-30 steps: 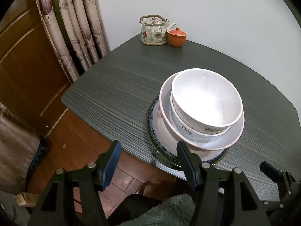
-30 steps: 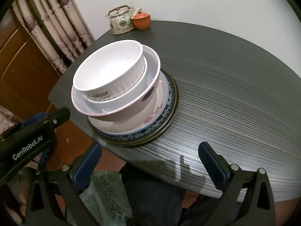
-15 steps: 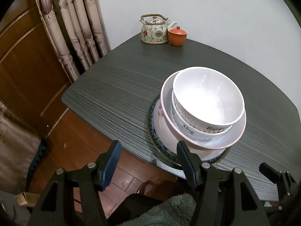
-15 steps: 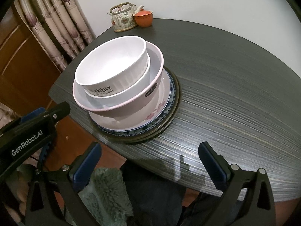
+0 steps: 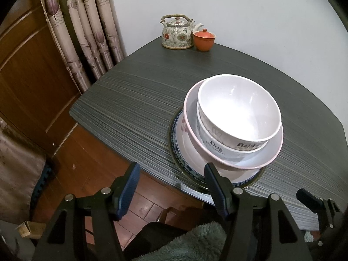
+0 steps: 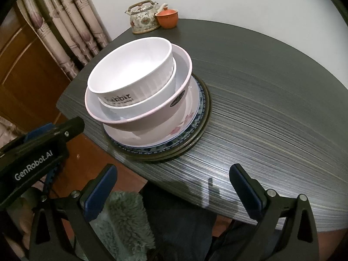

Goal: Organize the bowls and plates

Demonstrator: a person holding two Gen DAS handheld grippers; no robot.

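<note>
Bowls (image 5: 239,113) beyond left gripper (image 5: 169,171)

The table (image 5: 134,100) was matt, dark, finely streaked laminate. The stacked bowls (image 5: 237,113) looked glossy and smooth. At twelve o'clock stood a glazed ceramic teapot (image 5: 176,35). Fluffy cloth (image 6: 121,224) lay at six.

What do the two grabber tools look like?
Each is a black frame with silver bolts and two fingers faced with blue pads: the left gripper, the right gripper. The left one's black body carries white lettering, "GenRobot.AI". Fuzzy grey-green clothing shows beneath.
</note>
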